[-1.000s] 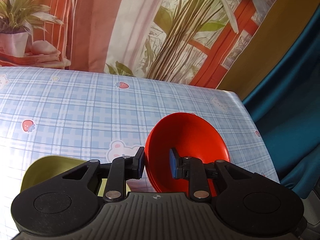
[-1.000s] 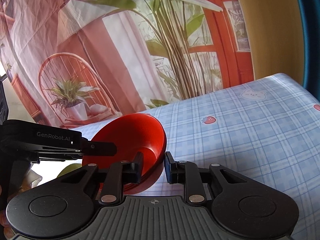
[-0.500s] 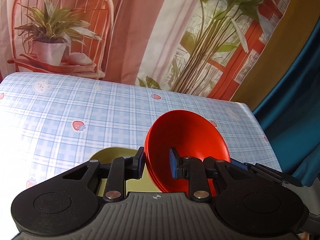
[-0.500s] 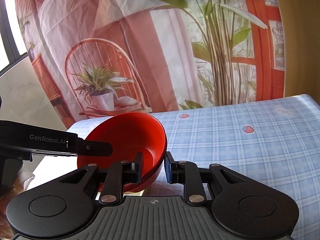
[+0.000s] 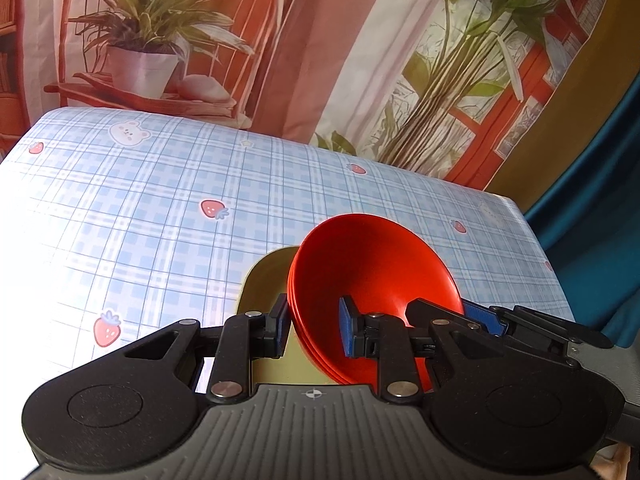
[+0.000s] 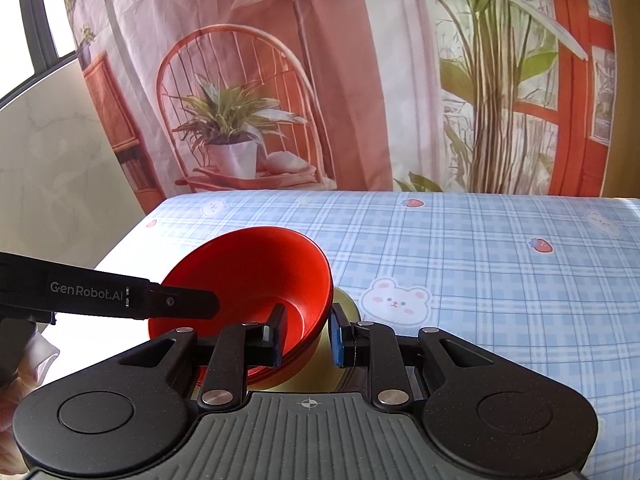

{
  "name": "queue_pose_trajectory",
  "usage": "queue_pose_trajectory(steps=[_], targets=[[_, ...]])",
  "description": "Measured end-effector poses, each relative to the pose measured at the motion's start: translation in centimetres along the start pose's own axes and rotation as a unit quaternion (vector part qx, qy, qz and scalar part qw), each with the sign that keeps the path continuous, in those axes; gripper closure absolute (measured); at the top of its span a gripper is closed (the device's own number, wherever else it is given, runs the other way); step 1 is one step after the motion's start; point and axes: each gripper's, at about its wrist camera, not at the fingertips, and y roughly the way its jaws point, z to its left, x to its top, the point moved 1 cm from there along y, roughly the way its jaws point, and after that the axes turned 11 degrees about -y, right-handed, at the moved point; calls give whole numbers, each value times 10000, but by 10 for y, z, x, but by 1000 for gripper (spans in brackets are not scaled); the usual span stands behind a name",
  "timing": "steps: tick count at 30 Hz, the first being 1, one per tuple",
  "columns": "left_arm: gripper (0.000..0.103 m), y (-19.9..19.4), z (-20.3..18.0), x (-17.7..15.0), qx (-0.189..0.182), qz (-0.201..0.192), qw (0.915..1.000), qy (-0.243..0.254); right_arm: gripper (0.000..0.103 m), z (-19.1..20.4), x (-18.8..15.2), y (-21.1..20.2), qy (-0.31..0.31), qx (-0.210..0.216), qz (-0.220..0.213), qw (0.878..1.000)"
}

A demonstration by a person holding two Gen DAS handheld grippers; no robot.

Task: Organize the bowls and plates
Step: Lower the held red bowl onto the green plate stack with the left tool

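Red, glossy plastic bowls (image 5: 372,264), nested in a stack, hang between both grippers above a yellow-green plate (image 5: 266,280) on the blue checked table (image 5: 160,200). On the left rim the left gripper (image 5: 313,325) is pinching the wall; the right gripper (image 6: 306,334) is pinching the opposite rim. The plate lies directly underneath, so lowering looks next.
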Motion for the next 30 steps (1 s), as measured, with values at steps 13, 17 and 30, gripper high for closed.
queue_pose_trajectory(steps=[13, 17, 30], targets=[[77, 5, 10, -12, 93, 95, 9999, 59, 82, 7, -6, 10, -102, 13, 184, 9998], [77, 5, 12, -15, 135, 117, 9998, 70, 82, 10, -9, 12, -123, 37, 221, 9997], [77, 7, 12, -28, 370, 57, 9987, 336, 82, 15, -14, 16, -229, 48, 324, 9992]])
